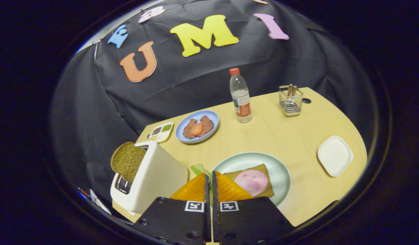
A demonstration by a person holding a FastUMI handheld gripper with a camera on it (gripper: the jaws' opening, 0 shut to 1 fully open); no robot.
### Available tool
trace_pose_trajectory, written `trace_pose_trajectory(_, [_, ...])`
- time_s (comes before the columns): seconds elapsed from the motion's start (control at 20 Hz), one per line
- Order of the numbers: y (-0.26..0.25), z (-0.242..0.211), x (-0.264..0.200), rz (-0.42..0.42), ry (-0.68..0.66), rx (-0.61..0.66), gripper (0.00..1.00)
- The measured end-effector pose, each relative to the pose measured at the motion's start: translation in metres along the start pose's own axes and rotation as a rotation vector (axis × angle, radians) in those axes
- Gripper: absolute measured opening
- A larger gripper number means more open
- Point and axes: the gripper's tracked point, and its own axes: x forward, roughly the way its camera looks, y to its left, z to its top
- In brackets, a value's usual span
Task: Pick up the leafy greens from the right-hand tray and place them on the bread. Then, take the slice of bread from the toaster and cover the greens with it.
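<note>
Stood close on the left: toaster [151,177]. Lay just ahead: plate [281,170]. Beyond, bare table [281,136], then bottle [240,97].

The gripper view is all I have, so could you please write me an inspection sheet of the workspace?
Surface: light wooden table, curved far edge.
Job's things: leafy greens pinched between the fingers; bread with a pink slice of ham on the green plate; second bread slice standing in the toaster; white tray to the right, bare.
Clutter: blue plate of food, condiment dish, water bottle, wire utensil holder.
Grippers: tool shut on the greens, just short of the green plate.
Cables: nothing seen.
Surroundings: black cloth wall.
</note>
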Motion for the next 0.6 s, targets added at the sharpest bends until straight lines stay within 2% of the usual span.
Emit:
trace_pose_trajectory(0.2, [-0.028,0.004,0.002,-0.037,-0.004,-0.017,0.07])
trace_pose_trajectory(0.3, [-0.039,0.006,0.007,-0.045,-0.003,-0.030,0.12])
trace_pose_trajectory(0.35, [-0.046,0.006,0.007,-0.060,-0.001,-0.039,0.22])
trace_pose_trajectory(0.4, [-0.052,0.008,0.007,-0.066,-0.005,-0.040,0.22])
trace_pose_trajectory(0.5, [-0.061,0.009,0.007,-0.085,-0.007,-0.043,0.36])
trace_pose_trajectory(0.6, [-0.066,0.011,0.003,-0.092,-0.007,-0.061,0.59])
